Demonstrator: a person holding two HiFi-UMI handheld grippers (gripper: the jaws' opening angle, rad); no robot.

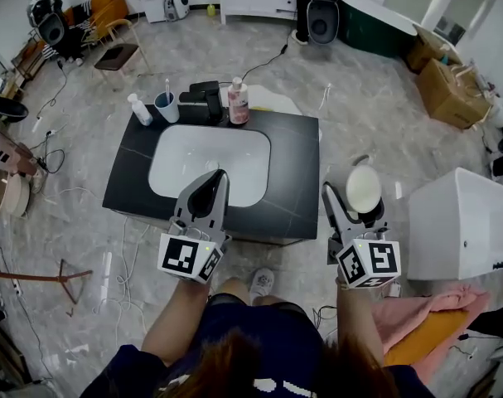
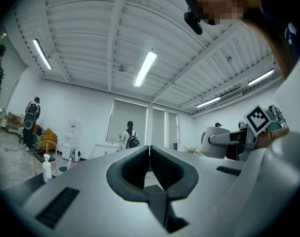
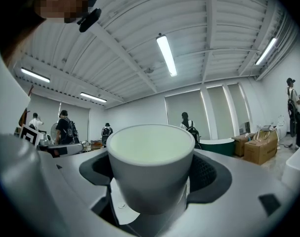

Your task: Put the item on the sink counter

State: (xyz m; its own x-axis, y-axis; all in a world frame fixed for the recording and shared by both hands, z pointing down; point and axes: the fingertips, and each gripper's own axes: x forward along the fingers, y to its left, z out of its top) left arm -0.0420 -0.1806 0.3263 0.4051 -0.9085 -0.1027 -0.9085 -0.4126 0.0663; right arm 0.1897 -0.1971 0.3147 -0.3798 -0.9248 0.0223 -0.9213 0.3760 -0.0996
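Note:
A white cup point(image 1: 363, 187) point(image 3: 150, 167) sits upright between the jaws of my right gripper point(image 1: 356, 199) point(image 3: 152, 174), which is shut on it, held right of the dark sink counter point(image 1: 294, 177) and off its surface. My left gripper point(image 1: 211, 181) point(image 2: 150, 164) is shut with nothing in it, tips over the front rim of the white basin point(image 1: 208, 162). Both gripper views look up at the ceiling.
Along the counter's back edge stand a pump bottle point(image 1: 139, 109), a blue cup with a toothbrush point(image 1: 166, 106), a black holder point(image 1: 203, 102) and a pink bottle point(image 1: 238, 101). A white box-shaped unit point(image 1: 458, 222) stands to the right. Cables lie on the floor at the left.

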